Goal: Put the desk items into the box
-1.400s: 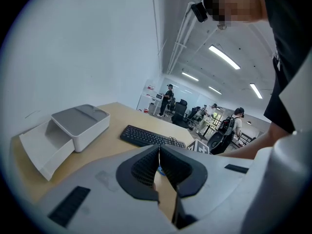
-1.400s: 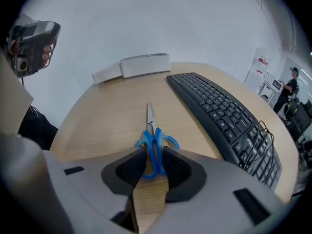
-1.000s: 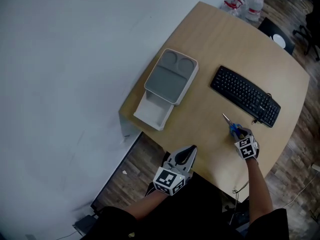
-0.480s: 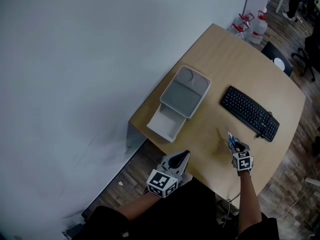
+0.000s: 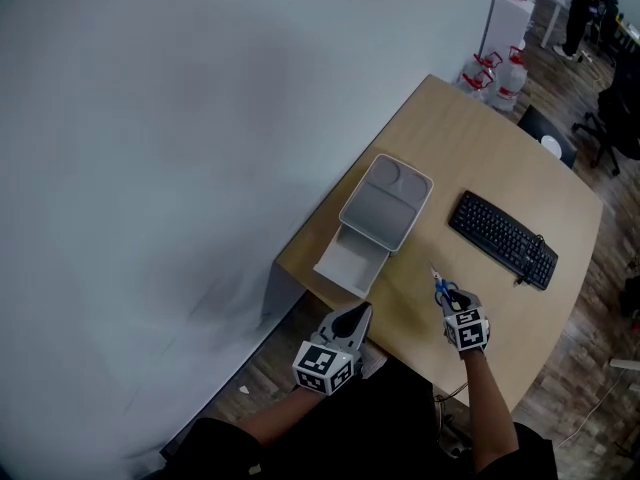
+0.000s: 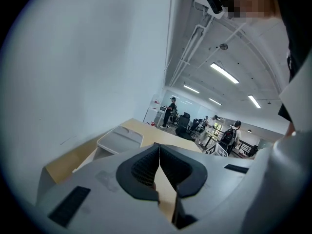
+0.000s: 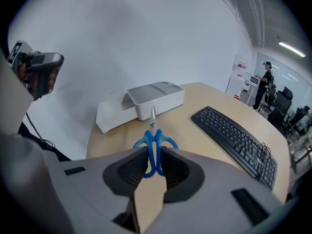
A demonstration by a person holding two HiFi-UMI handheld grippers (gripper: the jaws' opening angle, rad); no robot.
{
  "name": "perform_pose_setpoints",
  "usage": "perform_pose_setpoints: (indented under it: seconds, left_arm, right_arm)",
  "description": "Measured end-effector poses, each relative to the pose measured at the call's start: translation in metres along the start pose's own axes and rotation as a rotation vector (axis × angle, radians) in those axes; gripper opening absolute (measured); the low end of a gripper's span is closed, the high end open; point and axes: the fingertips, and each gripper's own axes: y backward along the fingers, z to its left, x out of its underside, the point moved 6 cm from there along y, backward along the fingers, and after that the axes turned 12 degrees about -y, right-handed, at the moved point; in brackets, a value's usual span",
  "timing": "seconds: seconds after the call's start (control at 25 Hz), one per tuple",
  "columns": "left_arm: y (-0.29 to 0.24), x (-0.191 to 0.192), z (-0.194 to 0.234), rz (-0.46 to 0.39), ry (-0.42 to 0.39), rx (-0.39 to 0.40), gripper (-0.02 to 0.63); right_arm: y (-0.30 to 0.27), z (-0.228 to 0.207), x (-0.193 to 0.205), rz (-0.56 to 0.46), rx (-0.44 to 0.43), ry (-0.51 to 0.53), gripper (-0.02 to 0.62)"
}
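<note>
Transport is in hand: blue scissors (image 7: 155, 141) are pinched in the right tool (image 7: 155, 164), while the left tool (image 6: 159, 165) is pressed together, empty. Release above the box (image 5: 340, 267) at frame centre is needed next.

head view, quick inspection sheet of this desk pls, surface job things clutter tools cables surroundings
surface: wooden desk, pale top
job's things: white box by the wall-side edge, grey tray-like part over its far half; blue-handled scissors
clutter: black keyboard, right of the box
tools: left tool shut, empty, short of the desk; right tool shut on the scissors, blades toward the box
cables: thin black lead at the keyboard
surroundings: white wall, water bottles on the floor, people far off
</note>
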Motion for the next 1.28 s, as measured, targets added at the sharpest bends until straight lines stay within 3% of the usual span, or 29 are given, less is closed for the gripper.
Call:
perform_pose_setpoints:
  seconds: [0.24,0.48,0.76,1.28]
  left_arm:
    - [0.023,0.003,0.027,-0.018,0.003,-0.026,0.015]
    - [0.041,0.012,0.039,-0.026,-0.013,0.044,0.015]
    - [0.058,0.015,0.072,-0.048,0.01,0.029,0.015]
    - [0.067,0.039,0.101,-0.005,0.039,-0.025,0.015]
  right_arm:
    - [-0.01,0.064,-0.015,-0.019,-0.029,0.022,0.138]
    - [-0.021,0.123,-0.039,-0.033,-0.028,0.072,0.139]
    - [-0.047,0.178,-0.053,-0.026,-0.029,0.03,0.14]
    - [-0.125,0.192,-0.055,0.026,-0.052,-0.013,0.14]
